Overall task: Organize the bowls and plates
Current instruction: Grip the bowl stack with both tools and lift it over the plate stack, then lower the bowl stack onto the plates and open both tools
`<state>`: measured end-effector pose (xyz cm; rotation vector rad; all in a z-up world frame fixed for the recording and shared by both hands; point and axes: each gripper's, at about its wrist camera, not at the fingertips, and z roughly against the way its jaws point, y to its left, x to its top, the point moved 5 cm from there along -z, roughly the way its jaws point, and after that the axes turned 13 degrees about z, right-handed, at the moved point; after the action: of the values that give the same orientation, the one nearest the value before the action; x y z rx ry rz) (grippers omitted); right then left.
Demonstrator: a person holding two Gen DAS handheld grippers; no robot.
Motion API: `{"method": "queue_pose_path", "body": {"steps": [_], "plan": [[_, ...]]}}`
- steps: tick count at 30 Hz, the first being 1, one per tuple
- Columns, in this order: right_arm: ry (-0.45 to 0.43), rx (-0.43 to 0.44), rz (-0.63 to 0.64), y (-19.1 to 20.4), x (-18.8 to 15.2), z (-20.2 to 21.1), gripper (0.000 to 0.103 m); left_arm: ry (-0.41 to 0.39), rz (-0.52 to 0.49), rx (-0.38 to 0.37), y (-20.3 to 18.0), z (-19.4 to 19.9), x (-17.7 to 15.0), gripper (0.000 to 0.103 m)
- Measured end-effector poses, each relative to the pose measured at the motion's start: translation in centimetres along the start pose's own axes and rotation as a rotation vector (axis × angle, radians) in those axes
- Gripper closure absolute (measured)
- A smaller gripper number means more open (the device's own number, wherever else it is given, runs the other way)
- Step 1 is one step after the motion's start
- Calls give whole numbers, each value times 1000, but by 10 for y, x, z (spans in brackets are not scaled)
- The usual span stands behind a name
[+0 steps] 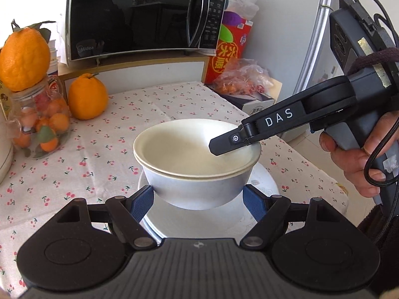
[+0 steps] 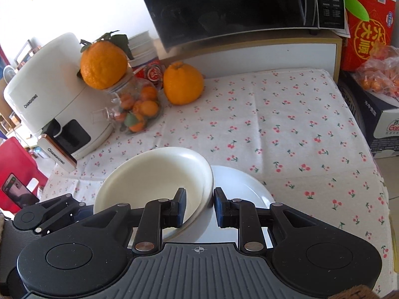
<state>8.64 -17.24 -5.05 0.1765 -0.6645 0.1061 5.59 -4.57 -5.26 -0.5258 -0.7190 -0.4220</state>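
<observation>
While we hold the left gripper [image 1: 198, 200] spread wide, its blue pads [image 1: 143, 203] press on either side of the lower wall of two nested bowls [image 1: 197, 159], so it is clamped on the stack; our right gripper [image 2: 199, 205] is drawn nearly together and pinches the right-hand rim, one pad inside the bowl and the other outside. The bowls are cream-white and glossy inside, matt and greyer on the outer wall, and the inner one's rim sits just above the outer one's, leaving a thin double lip all round. They hang tilted above a white plate [image 1: 266, 186] that lies flat on the cherry-print tablecloth [image 1: 94, 154]; we cannot tell whether the base touches the plate. From the right wrist view the plate shows just beyond and to the right of the bowls. A hand [image 1: 359, 164] grips the right tool's handle at the right border of the left wrist view. Beyond the bowls the cloth lies bare up to the far side, where a large orange [image 1: 87, 97] stands beside a glass jar [image 1: 37, 122] of small fruit topped by another orange. A white air fryer [image 2: 49, 109] sits at the left corner, a black microwave [image 1: 139, 15] on a shelf behind, and a red box [image 2: 369, 25] past the table's right edge, where the cloth drops away.
</observation>
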Motion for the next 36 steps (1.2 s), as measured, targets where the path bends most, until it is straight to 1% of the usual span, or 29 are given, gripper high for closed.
{"method": "queue_pose_path", "body": {"steps": [7,9,12,13,14,15,16,18,19,21,22,24,25,27,30,32,34,36], "plan": [[30,-33,-1,-15,-18,-4,79,49,-42,12,-9,-22,-11,27],[36,-30,-2,-17,-21,-5,77,57,-56,23,-10,-23,-14,27],[29,-23,7,-17,-24,-4,77,64,-84,32,-12,-24,-18,27],[29,-22,7,-18,-25,-3,77,67,-86,34,-12,-24,-18,27],[29,-21,5,-19,-25,-2,77,72,-90,34,-13,-23,-19,23],[28,-22,0,-20,-25,0,70,75,-95,31,-14,-22,-19,17],[26,-22,-7,-22,-25,2,66,74,-98,32,-15,-20,-19,15],[15,-24,-21,-25,-24,7,51,69,-98,38,-17,-13,-18,10],[6,-28,-23,-27,-24,11,49,69,-96,39,-17,-10,-18,10],[-11,-40,-15,-28,-23,21,38,64,-81,54,-17,-2,-16,7],[-17,-51,-10,-28,-23,25,35,62,-67,65,-16,2,-14,6],[-26,-78,4,-29,-24,35,28,58,-25,99,-15,12,-12,2],[-30,-90,12,-28,-24,42,26,56,1,126,-13,17,-10,2],[-32,-106,15,-28,-26,51,15,62,60,197,-10,27,-7,1],[-35,-133,11,-26,-26,65,8,96,163,298,-4,37,-7,1],[-32,-156,6,-23,-26,73,5,129,236,355,0,43,-11,1],[-25,-174,13,-18,-29,81,2,147,277,402,1,48,-15,1],[-10,-183,23,-12,-32,86,1,151,308,432,0,53,-18,1]]}}
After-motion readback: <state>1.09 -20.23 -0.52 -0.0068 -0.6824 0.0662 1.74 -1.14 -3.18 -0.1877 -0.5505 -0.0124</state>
